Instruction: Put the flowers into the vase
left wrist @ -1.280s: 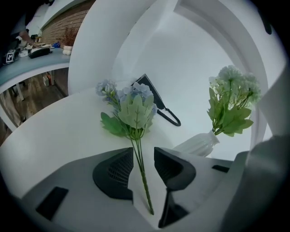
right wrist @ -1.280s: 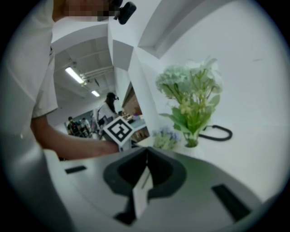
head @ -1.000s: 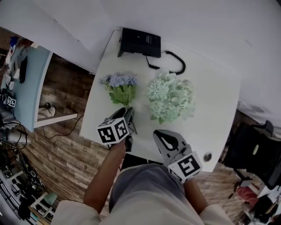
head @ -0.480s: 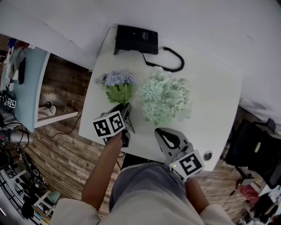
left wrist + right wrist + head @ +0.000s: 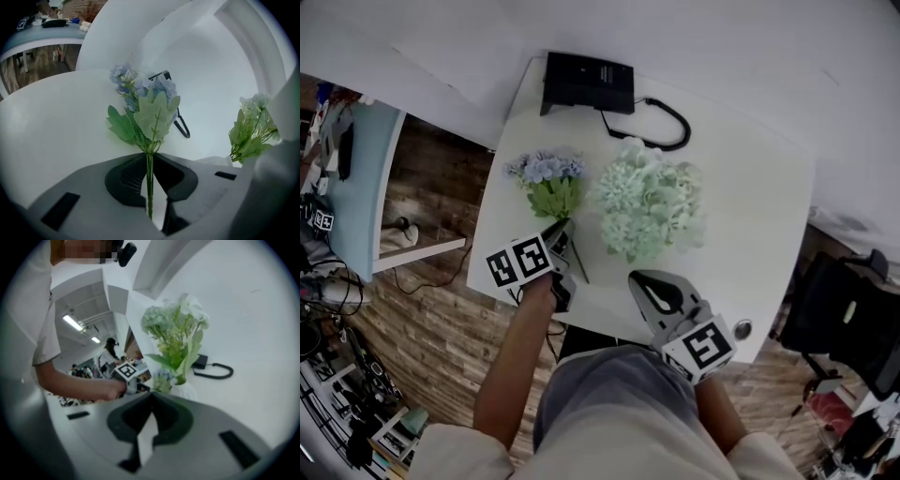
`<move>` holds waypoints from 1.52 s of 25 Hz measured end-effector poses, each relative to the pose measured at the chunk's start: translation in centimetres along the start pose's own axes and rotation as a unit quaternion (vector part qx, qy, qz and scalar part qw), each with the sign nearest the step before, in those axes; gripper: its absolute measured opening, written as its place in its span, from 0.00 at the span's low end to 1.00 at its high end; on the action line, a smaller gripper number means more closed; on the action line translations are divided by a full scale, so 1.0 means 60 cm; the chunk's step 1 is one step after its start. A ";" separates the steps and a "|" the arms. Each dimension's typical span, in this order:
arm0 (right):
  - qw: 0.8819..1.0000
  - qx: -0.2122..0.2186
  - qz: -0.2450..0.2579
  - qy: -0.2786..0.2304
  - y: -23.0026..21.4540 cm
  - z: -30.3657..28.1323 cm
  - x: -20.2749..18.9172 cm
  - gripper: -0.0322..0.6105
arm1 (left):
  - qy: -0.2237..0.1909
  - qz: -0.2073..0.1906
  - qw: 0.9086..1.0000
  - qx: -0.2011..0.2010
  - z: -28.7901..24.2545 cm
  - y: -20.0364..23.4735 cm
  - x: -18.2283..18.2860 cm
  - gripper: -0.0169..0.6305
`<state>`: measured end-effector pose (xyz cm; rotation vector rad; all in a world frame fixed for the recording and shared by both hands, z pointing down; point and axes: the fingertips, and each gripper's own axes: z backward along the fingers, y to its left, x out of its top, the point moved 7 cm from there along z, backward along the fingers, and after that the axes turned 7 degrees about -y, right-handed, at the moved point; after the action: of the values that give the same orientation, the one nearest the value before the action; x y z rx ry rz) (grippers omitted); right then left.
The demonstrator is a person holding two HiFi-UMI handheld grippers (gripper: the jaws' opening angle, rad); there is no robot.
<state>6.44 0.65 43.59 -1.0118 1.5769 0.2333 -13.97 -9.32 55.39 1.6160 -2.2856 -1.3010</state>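
The left gripper (image 5: 150, 159) has just been closing its fingers (image 5: 126, 180), now pinching the stem of the blue flower bunch (image 5: 549, 180), whose long axis is running toward upper frame over the tabletop (image 5: 741, 216). The vase (image 5: 185, 391), carrying pale green flowers (image 5: 652, 206), is standing just right of it. The right gripper (image 5: 151, 399) is waiting, fingers pressed together, empty
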 end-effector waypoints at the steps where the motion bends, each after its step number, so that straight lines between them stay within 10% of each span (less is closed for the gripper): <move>1: 1.000 0.000 0.000 0.002 0.001 0.001 -0.002 0.09 | 0.000 0.009 1.000 -0.006 0.001 0.000 -0.002 0.12; 14: 1.000 -0.008 0.005 0.005 0.048 0.005 0.003 0.09 | -0.024 0.095 0.991 -0.094 0.058 -0.008 -0.048 0.09; 22: 0.997 -0.058 0.023 0.035 0.090 -0.001 0.018 0.09 | -0.077 0.071 0.988 -0.116 0.128 -0.030 -0.052 0.09; 38: 0.998 -0.008 0.053 0.015 0.081 0.053 0.043 0.09 | -0.204 0.086 0.965 -0.142 0.194 -0.119 -0.068 0.09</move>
<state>5.44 4.43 38.58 -0.9502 1.6594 0.3058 -12.36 0.16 44.86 1.1149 -2.2338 -1.9530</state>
